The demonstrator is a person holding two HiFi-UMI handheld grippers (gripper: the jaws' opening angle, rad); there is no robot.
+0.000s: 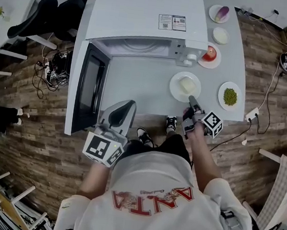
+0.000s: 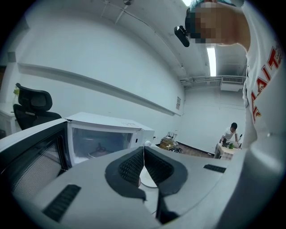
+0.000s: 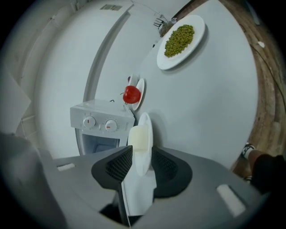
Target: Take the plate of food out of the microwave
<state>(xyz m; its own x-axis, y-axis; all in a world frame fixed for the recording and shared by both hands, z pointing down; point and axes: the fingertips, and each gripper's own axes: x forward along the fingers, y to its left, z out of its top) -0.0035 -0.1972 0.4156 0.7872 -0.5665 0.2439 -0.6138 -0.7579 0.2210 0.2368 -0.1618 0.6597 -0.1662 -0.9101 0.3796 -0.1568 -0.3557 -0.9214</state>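
A plate of food (image 1: 175, 87) (image 3: 147, 121), carrying a pale block (image 1: 187, 85) (image 3: 137, 137), sits on the gray table (image 1: 137, 80) (image 3: 214, 103) just in front of the control panel of a white microwave (image 1: 144, 14) (image 3: 102, 121) (image 2: 107, 127), outside the oven cavity. The right gripper (image 1: 190, 100) (image 3: 142, 153) reaches in from the table's near edge with its jaws parted around the plate's near rim; the rim lies between the pads, which do not appear to press on it. The left gripper (image 1: 124, 109) (image 2: 144, 151) is held back by the person's body, its jaws closed pad to pad on nothing, just beside the microwave door (image 1: 87, 87) (image 2: 31, 156), which stands swung wide open to the left. Seen from the left gripper view, the glass turntable (image 2: 100, 151) rests inside the lit cavity. Four more dishes crowd the table's right side: a plate of green peas (image 1: 222, 96) (image 3: 199, 27) just right of the plate of food, a plate with a red tomato (image 1: 214, 63) (image 3: 141, 91) beside the control panel, a small white dish (image 1: 220, 35) behind that, and a plate with a purple item (image 1: 219, 13) at the far corner. A black office chair (image 1: 41, 18) (image 2: 33, 105) and a tangle of cables (image 1: 51, 68) lie on the wooden floor left of the door, and another person (image 2: 230, 134) works at a distant table.
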